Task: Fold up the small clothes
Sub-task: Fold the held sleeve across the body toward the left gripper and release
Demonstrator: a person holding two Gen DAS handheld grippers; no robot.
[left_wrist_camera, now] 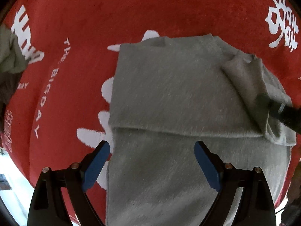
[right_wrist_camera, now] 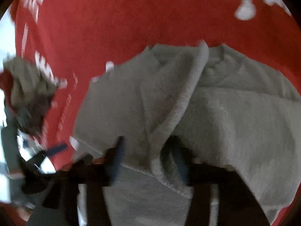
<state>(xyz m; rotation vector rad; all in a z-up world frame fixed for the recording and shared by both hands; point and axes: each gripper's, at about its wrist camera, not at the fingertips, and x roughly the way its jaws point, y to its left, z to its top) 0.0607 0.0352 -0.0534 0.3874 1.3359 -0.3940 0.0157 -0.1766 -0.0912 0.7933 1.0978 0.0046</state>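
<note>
A small grey sweatshirt (left_wrist_camera: 169, 98) lies partly folded on a red cloth (left_wrist_camera: 131, 9) printed with white letters. Its lower part is doubled up over the body, and a sleeve (left_wrist_camera: 244, 79) lies slanted across the right side. My left gripper (left_wrist_camera: 152, 162) hangs open above the garment's near left part, blue pads wide apart with nothing between them. My right gripper (right_wrist_camera: 148, 160) is blurred; its jaws stand apart around a loose fold of the sleeve (right_wrist_camera: 180, 101). In the left wrist view its dark tip (left_wrist_camera: 278, 107) rests at the sleeve's end.
A heap of olive and dark brown clothes (left_wrist_camera: 11, 56) lies at the red cloth's left edge, and shows blurred in the right wrist view (right_wrist_camera: 28, 98). Past that edge a pale surface (left_wrist_camera: 11, 169) shows. Bare red cloth stretches beyond the sweatshirt.
</note>
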